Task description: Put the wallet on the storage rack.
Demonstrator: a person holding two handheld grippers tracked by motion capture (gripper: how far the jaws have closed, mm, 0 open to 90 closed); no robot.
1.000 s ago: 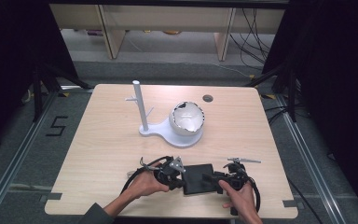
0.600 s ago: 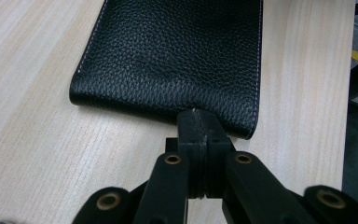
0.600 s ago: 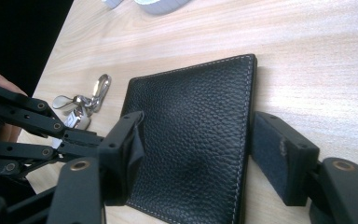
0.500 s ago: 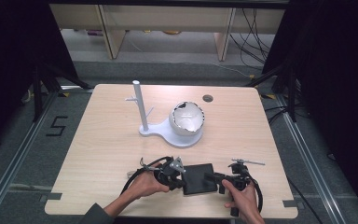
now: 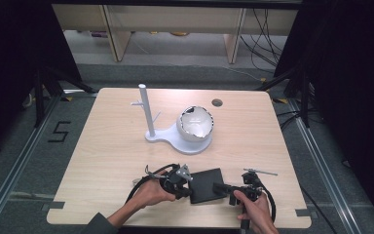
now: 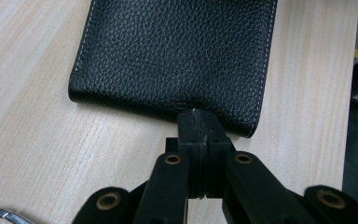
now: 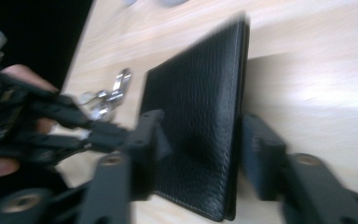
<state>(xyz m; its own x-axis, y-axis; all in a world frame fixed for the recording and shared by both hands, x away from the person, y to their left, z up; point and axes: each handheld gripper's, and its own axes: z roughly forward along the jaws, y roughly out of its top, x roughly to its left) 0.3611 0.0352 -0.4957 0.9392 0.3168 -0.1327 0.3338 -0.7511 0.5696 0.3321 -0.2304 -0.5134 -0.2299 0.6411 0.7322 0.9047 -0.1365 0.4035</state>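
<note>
High view was evenly lit from overhead, table (image 5: 126, 146) bright, surroundings dark to black at both sides. Short soft shadows sat under the white stand (image 5: 175, 136). Slightly soft focus, mild barrel curve at the edges. Left gripper view was sharp: leather grain and stitching on the black wallet (image 6: 177, 56) crisp, light flat, no glare. Right gripper view was motion-blurred throughout, jaws smeared, wallet edges doubled, a washed-out bright patch on the wood at right, a wallet shadow beside it.

Black leather wallet (image 7: 196, 126) blurred in right gripper view.
</note>
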